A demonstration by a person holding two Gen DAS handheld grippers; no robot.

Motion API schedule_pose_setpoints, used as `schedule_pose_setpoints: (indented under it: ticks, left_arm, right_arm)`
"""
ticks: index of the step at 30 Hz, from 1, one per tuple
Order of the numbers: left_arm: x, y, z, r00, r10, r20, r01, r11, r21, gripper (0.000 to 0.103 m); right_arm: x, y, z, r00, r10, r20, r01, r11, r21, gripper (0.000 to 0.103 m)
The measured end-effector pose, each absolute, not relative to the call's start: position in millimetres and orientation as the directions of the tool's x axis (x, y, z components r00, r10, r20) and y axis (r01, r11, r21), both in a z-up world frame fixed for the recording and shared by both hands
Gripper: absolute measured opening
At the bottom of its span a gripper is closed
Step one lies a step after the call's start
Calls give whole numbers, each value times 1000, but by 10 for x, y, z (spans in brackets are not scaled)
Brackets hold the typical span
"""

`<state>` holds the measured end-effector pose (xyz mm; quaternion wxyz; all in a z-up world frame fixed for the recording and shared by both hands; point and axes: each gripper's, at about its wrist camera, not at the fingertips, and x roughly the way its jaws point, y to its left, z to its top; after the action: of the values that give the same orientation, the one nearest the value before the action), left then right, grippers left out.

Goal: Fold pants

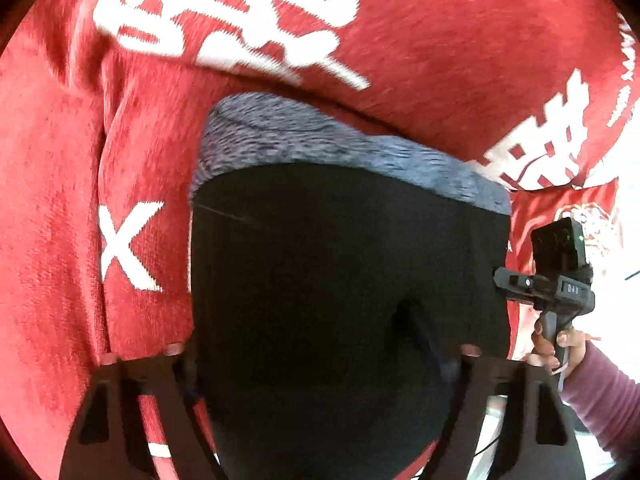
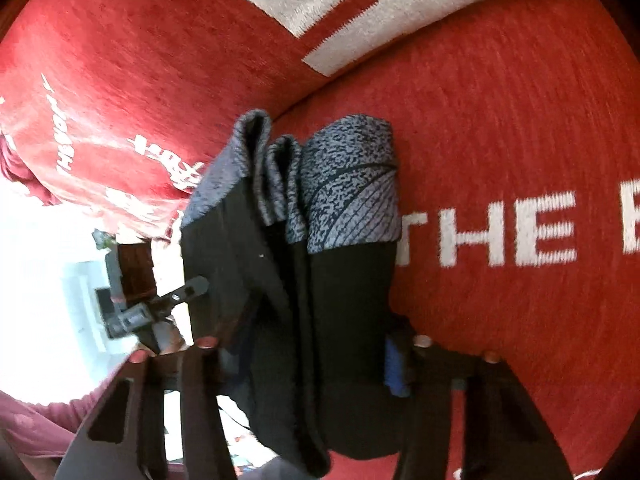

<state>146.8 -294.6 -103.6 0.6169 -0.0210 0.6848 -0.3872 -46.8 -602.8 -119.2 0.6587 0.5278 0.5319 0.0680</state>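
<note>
The black pants (image 1: 344,280) with a speckled grey waistband (image 1: 320,140) hang in front of a red blanket. My left gripper (image 1: 324,354) has its fingers wide apart with the black cloth draped between them; no pinch shows. My right gripper (image 1: 556,284) stands at the pants' right edge, a hand on its handle. In the right wrist view the pants (image 2: 320,300) hang in bunched folds, grey band (image 2: 348,184) on top, between my right gripper's (image 2: 316,344) spread fingers. My left gripper (image 2: 172,300) touches their left edge.
A red blanket with white lettering (image 1: 440,60) fills the background, also in the right wrist view (image 2: 500,140). A bright white area (image 2: 48,260) lies to the left. A sleeve in dusty pink (image 1: 608,400) is at lower right.
</note>
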Motion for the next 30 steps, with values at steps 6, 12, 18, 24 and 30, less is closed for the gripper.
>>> schedule_pose_setpoints:
  ticks: [6, 12, 18, 24, 30]
  left_arm:
    - [1335, -2904, -681, -204, -541, -816, 460, 682, -568, 61]
    - [1060, -2732, -297, -155, -530, -834, 485, 695, -532, 61]
    - [724, -2439, -78, -124, -496, -860, 474, 731, -490, 61]
    - [504, -2149, -207, -146, -492, -858, 421, 754, -504, 61]
    - [415, -2006, -672, -160, -471, -867, 442, 752, -490, 61]
  right_arm:
    - [-595, -6000, -994, 483, 669, -564, 444, 368, 817, 41]
    - [-720, -5791, -737, 478, 706, -522, 400, 354, 845, 41]
    - [-985, -5543, -522, 471, 740, -480, 371, 328, 869, 41]
    - [-1246, -5295, -579, 462, 748, -477, 383, 318, 868, 41]
    - [-1357, -5149, -835, 435, 721, -539, 412, 373, 831, 41]
